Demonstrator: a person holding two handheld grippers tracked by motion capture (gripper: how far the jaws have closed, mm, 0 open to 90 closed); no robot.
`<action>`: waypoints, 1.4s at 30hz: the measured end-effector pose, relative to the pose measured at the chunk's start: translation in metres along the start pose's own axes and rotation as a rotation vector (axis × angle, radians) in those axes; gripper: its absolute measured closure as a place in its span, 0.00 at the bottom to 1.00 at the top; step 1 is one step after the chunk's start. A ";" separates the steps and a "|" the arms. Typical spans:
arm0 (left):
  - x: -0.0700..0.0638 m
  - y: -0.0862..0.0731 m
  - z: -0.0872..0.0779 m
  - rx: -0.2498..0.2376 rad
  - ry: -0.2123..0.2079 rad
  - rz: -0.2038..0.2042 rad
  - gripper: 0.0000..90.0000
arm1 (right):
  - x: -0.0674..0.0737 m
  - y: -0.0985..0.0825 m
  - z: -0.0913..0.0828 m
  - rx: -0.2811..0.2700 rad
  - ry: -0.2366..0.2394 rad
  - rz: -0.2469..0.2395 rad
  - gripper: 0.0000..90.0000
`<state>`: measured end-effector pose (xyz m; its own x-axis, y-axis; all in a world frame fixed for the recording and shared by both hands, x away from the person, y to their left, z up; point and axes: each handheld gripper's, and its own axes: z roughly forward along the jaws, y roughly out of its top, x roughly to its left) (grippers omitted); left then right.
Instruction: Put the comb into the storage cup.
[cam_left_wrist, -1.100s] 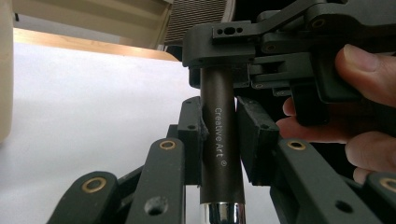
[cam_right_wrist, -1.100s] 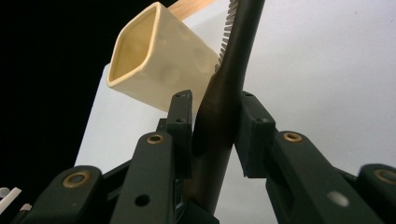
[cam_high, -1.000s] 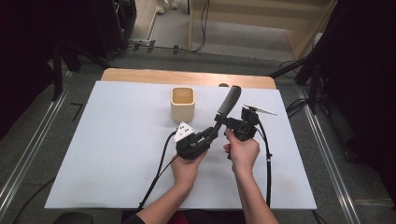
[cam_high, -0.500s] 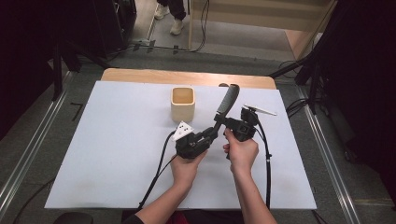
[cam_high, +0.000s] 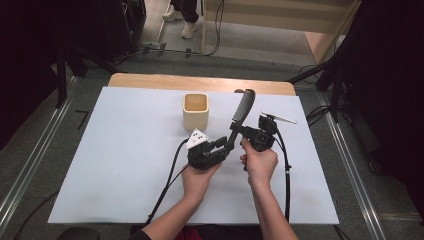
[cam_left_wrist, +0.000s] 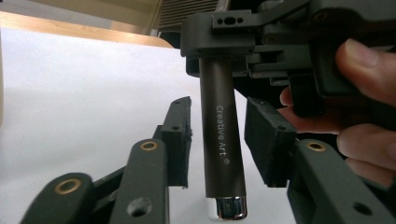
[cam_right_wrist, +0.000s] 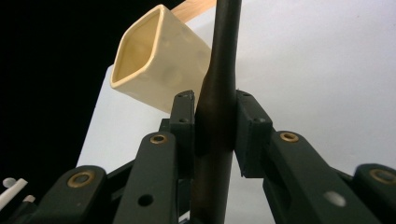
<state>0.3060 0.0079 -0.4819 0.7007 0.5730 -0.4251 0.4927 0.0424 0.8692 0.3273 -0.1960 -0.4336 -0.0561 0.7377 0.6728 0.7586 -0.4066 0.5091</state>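
the right gripper (cam_high: 246, 133) is clamping the dark brush (cam_high: 242, 112) mid-handle above the table while the left gripper (cam_high: 223, 147), jaws just opening off the handle's end, is letting go, so the brush, gripped at one spot, might swing or slip short of the cream cup (cam_high: 195, 111).

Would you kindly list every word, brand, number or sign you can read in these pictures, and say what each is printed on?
"Creative Art ®": in pale letters running lengthwise along the dark handle of the brush, in the left gripper view, above its silver end cap.
No other text can be read: the cream cup and the white table sheet carry no visible print.
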 end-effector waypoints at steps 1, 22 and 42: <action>0.000 0.001 -0.001 0.008 -0.004 -0.003 0.66 | -0.001 0.000 0.000 -0.001 -0.005 -0.008 0.78; 0.018 0.017 -0.015 0.193 -0.031 -0.045 0.47 | -0.006 0.009 -0.006 -0.017 -0.062 -0.107 0.78; 0.032 0.026 -0.034 0.337 -0.093 -0.042 0.42 | 0.003 0.009 -0.004 -0.033 -0.047 -0.190 0.78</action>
<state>0.3239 0.0556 -0.4640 0.7128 0.4985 -0.4933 0.6536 -0.2170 0.7251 0.3313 -0.1992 -0.4253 -0.1655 0.8271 0.5371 0.7154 -0.2742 0.6427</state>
